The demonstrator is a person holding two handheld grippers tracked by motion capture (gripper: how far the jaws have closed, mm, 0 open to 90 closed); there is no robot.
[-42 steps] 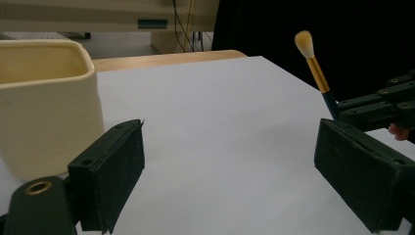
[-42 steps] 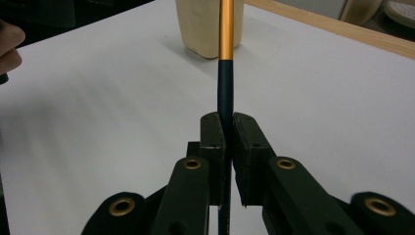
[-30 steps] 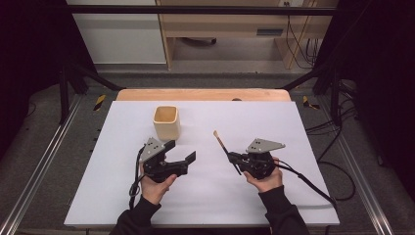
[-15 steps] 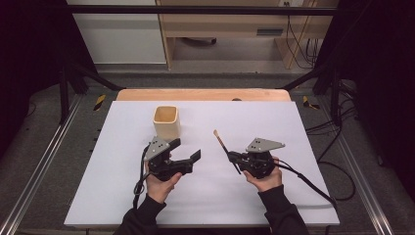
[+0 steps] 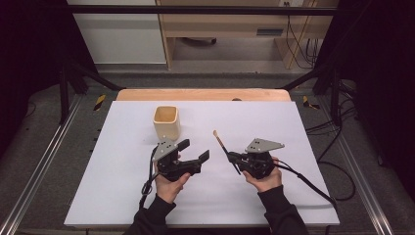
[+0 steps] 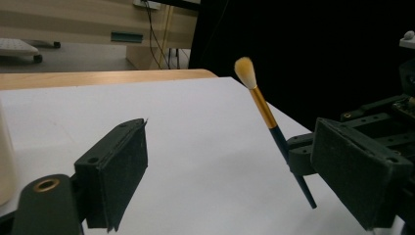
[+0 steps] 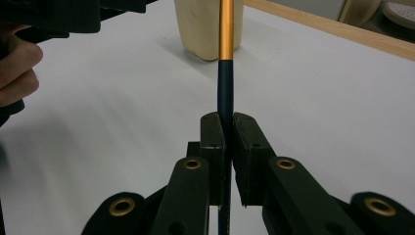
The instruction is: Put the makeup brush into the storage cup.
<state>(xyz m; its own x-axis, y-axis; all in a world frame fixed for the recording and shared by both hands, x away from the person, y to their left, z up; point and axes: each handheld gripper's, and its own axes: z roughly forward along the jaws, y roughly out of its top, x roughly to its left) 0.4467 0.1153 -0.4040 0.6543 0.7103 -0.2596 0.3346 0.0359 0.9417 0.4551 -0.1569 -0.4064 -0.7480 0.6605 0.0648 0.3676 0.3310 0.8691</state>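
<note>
One desk [image 5: 293,196], white-topped. One cream cup [image 5: 166,121] stands upright toward the far side, empty as far as can be seen. Two tongs: left tongs [image 5: 195,151] spread wide, holding nothing, aimed toward the brush. Right tongs [image 7: 227,137] clamped narrow on the dark handle of the one brush [image 5: 221,145], which is lifted off the desk, bristles up and tilted away. Judgement: brush is picked up; placing it in the cup, or handing it over, remains.
</note>
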